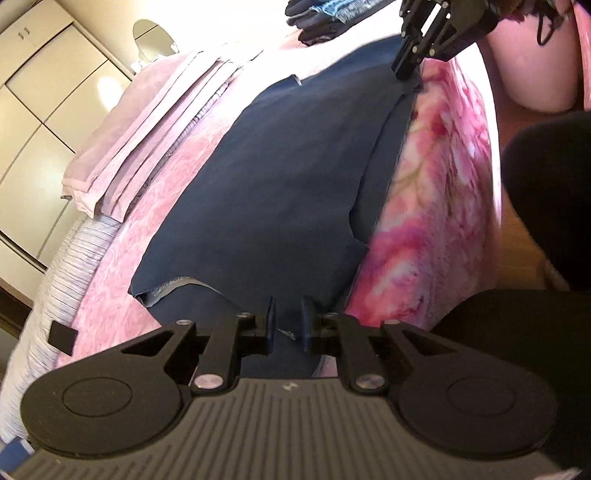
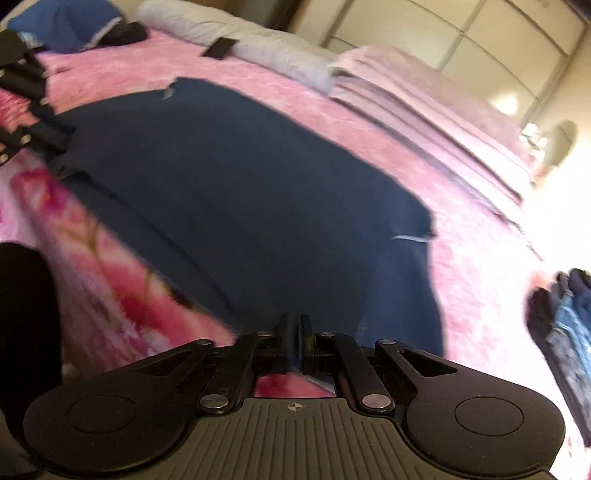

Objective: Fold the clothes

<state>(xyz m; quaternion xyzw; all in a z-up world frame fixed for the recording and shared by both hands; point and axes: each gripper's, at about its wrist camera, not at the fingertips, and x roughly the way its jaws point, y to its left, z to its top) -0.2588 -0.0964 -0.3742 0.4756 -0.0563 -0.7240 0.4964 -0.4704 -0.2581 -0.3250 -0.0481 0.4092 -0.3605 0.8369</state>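
Note:
A dark navy garment (image 1: 277,177) (image 2: 229,192) lies spread flat on the pink bedspread (image 1: 177,177), one side reaching the bed's floral edge (image 1: 436,184). My left gripper (image 1: 289,325) is at one end of it. Its pads stand a little apart, with the cloth's hem in the gap and not pinched; in the right wrist view the left gripper (image 2: 55,125) sits at the far left. My right gripper (image 2: 294,332) is at the opposite end, its jaws closed together on the navy cloth. From the left wrist view the right gripper (image 1: 404,72) has its tip on the garment's far corner.
Folded pink blankets (image 1: 147,122) (image 2: 424,110) are stacked along the bed's far side beside a grey pillow (image 2: 258,48). A pile of dark clothes (image 1: 317,18) (image 2: 565,325) lies past the garment. A small black object (image 1: 62,338) rests on the bedspread. The person's dark leg (image 1: 546,192) stands by the bed.

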